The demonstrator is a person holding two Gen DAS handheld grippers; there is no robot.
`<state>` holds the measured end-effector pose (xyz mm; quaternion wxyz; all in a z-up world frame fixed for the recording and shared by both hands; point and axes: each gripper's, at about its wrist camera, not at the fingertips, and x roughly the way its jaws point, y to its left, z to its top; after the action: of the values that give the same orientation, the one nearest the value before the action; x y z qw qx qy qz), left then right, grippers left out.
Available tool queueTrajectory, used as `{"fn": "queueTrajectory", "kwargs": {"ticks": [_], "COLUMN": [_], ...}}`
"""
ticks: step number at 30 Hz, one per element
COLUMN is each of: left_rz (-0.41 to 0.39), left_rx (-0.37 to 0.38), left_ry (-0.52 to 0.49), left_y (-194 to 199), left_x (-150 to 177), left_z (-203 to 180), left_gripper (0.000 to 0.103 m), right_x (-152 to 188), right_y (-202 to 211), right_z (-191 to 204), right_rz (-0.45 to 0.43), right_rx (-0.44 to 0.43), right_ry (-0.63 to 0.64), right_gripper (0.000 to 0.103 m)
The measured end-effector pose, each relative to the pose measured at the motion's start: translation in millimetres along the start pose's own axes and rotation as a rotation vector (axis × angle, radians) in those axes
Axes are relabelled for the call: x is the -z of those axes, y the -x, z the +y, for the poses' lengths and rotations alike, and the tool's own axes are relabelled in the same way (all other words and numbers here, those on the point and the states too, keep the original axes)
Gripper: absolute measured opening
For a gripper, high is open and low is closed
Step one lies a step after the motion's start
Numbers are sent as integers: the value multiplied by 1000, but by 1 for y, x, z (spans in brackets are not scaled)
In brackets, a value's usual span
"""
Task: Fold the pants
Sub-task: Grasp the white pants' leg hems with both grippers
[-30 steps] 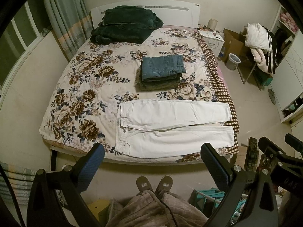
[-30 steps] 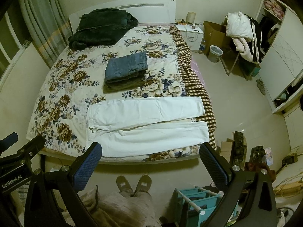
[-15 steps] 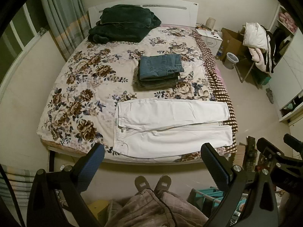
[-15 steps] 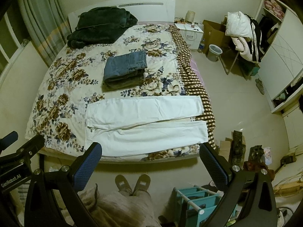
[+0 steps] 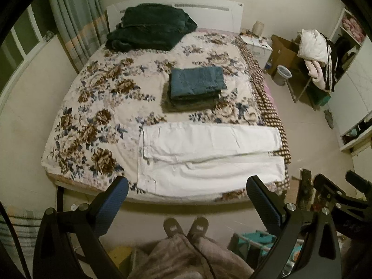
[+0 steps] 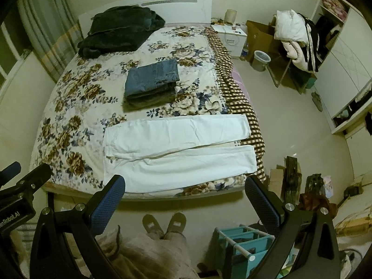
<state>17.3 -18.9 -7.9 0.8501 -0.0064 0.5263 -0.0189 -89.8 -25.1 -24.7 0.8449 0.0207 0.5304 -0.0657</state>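
Observation:
White pants [image 5: 209, 155] lie flat across the near edge of the floral bed [image 5: 97, 107], waist to the left, both legs stretched to the right; they also show in the right wrist view [image 6: 179, 148]. My left gripper [image 5: 187, 187] is open and empty, held high above the floor in front of the bed. My right gripper [image 6: 183, 187] is open and empty too, beside the left one. Neither touches the pants.
A stack of folded jeans [image 5: 196, 83] sits mid-bed behind the pants. A dark green blanket [image 5: 148, 26] lies by the headboard. A teal rack [image 6: 244, 246] stands on the floor at the right, next to the person's feet [image 6: 164, 224]. A chair piled with clothes [image 6: 295, 39] stands far right.
Both views have drifted slightly, shifting the bed a little left and up in frame. The pants have not moved. Both grippers stay open.

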Motion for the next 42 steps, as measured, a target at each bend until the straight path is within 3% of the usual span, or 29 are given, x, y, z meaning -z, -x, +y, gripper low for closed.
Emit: {"fn": "queueTrajectory", "kwargs": {"ticks": [7, 13, 16, 21, 27, 30, 32, 34, 36, 39, 40, 41, 42], "left_rz": [-45, -7, 79, 217, 377, 445, 507, 562, 585, 537, 518, 502, 476], "left_rx": [-49, -129, -158, -201, -205, -191, -160, -99, -25, 5, 8, 17, 22], "left_ry": [-34, -101, -175, -302, -472, -564, -629, -661, -669, -704, -695, -674, -643], "left_y": [-68, -178, -263, -414, -589, -650, -685, -706, -712, -703, -697, -689, -677], "left_x": [-40, -91, -109, -127, -128, -124, -117, -111, -108, -104, -105, -107, -111], "left_z": [2, -11, -30, -58, -86, -98, -103, -105, -106, -106, -103, -99, -94], "left_gripper": [103, 103, 103, 103, 103, 102, 95, 68, 51, 26, 16, 12, 9], "right_x": [-33, -93, -130, -178, -197, -193, -187, -179, -180, -185, -187, -189, -191], "right_y": [-65, -191, -281, -466, -670, -747, -793, -825, -838, -840, -836, -831, -826], "right_z": [0, -22, -31, -45, -43, -41, -39, -37, -36, -34, -34, -36, -39], "right_rz": [-43, -9, 63, 223, 377, 482, 562, 636, 658, 632, 610, 591, 572], "right_rx": [54, 112, 118, 124, 177, 185, 169, 134, 91, 25, 19, 26, 25], "right_ry": [-86, -45, 23, 163, 413, 526, 596, 658, 665, 637, 625, 615, 601], "right_gripper": [103, 103, 103, 103, 103, 102, 98, 92, 82, 47, 26, 18, 16]}}
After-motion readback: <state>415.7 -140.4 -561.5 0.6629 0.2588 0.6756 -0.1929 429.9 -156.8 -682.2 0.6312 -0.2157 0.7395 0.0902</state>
